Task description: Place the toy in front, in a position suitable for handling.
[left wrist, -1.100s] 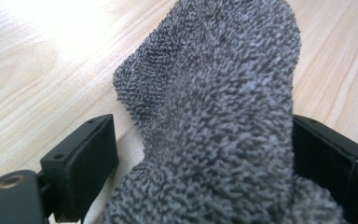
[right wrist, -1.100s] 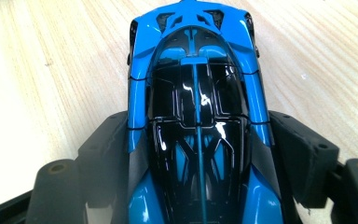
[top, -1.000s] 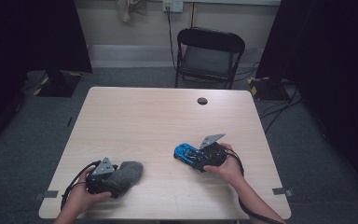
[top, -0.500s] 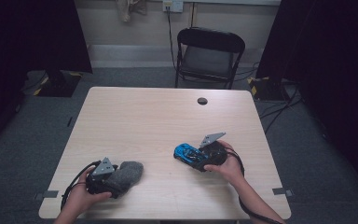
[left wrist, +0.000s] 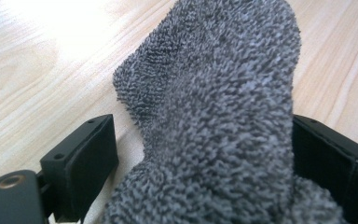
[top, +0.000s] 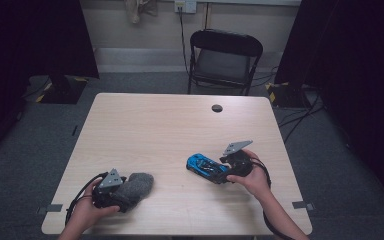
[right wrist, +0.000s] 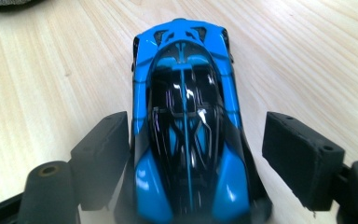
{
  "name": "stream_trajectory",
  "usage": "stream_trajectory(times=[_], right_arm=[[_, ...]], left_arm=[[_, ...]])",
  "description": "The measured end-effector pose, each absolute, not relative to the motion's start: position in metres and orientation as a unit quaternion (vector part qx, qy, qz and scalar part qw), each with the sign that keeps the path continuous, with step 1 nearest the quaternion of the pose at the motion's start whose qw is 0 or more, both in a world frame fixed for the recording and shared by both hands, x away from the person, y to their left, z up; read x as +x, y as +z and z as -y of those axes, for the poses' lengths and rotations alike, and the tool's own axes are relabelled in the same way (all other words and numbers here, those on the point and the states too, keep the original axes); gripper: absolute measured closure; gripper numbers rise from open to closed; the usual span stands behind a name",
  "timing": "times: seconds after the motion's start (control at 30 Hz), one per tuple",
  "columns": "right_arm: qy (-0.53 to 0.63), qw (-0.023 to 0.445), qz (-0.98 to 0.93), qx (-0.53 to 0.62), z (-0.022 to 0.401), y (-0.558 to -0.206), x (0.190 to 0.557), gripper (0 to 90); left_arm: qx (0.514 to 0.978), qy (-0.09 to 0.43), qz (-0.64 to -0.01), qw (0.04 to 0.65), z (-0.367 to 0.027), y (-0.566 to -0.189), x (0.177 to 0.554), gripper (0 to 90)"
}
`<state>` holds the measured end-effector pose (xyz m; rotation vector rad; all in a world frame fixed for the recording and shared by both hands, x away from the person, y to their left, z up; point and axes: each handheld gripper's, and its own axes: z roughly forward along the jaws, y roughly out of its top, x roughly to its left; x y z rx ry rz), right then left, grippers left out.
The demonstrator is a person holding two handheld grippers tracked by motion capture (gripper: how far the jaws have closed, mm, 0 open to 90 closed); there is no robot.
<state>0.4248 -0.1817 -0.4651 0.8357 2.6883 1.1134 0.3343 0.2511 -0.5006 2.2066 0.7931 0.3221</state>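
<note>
Our left gripper [top: 122, 192] pinches a grey cloth [left wrist: 214, 121] at seven o'clock; our right gripper [right wrist: 200, 154], jaws just narrowing slightly, loosely straddles a blue toy car [right wrist: 186, 126] at four o'clock.

Light wood-grain tabletop [top: 145, 130], rectangular with rounded corners, on grey carpet [top: 25, 150]. One small round black disc [top: 217, 108] lies on it near the far edge, right of that edge's middle. Black folding chair [top: 223, 60] stands beyond the far edge, facing the table. Black curtains [top: 350, 65] hang at both sides. Pale wall behind carries a socket [top: 185, 6] with a cable running down. Yellow-and-black tape marks [top: 271, 95] and loose cables [top: 300, 120] lie on the floor at right.
</note>
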Motion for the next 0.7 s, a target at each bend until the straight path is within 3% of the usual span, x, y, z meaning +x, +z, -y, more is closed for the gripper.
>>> stream_trajectory(times=[0.3, 0.7], right_arm=[[0.351, 0.074, -0.891, 0.279, 0.195, -0.465, 0.409, 14.3], [0.360, 0.079, -0.884, 0.289, 0.203, -0.490, 0.398, 14.6]], left_arm=[[0.863, 0.126, -0.311, 0.377, -0.251, -0.501, 0.334, 10.3], [0.863, 0.127, -0.310, 0.377, -0.251, -0.500, 0.334, 10.3]])
